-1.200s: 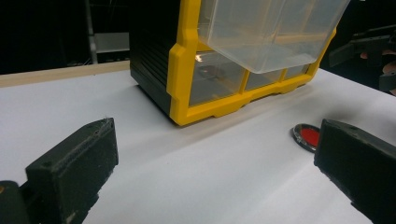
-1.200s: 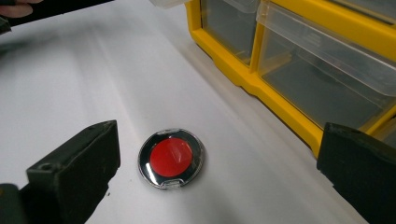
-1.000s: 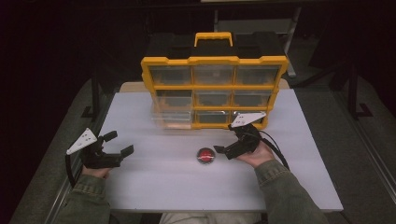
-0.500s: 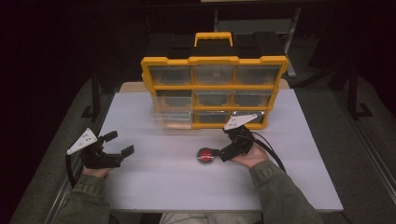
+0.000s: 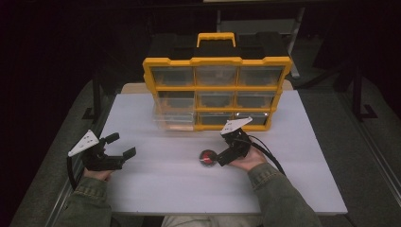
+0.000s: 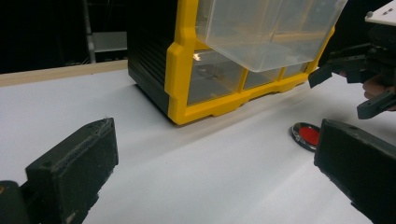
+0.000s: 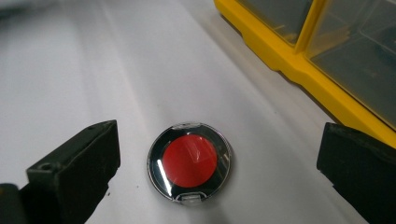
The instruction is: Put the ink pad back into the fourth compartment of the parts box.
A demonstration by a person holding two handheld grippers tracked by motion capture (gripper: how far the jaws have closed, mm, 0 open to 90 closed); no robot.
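One small round compact (image 7: pixel 189 161), red in the middle with a black ring and a clear lid, lies flat on the white table (image 5: pixel 156 189), in front of the yellow organizer (image 5: pixel 217 90) and well clear of its lower edge. In the right gripper view the compact sits between the two black jaws, nearer the left one, touching neither; bare table shows on both sides of it. The right gripper (image 5: pixel 218 158) is spread wide, holding nothing, and in the high view its tips hang just beside the compact (image 5: pixel 206 158) on the side away from the organizer's left end. The hand (image 5: pixel 248 161) behind it rests low near the table, with the cable looping off toward the organizer's right corner.

Farther from the organizer, near the table's left edge, the left gripper (image 5: pixel 120 145) is also spread open and empty, well apart from the compact. From the left gripper view the compact (image 6: pixel 307 136) shows ahead beside the organizer's bottom row. A clear drawer (image 6: pixel 268 28) juts out of the organizer's left column, above the table.
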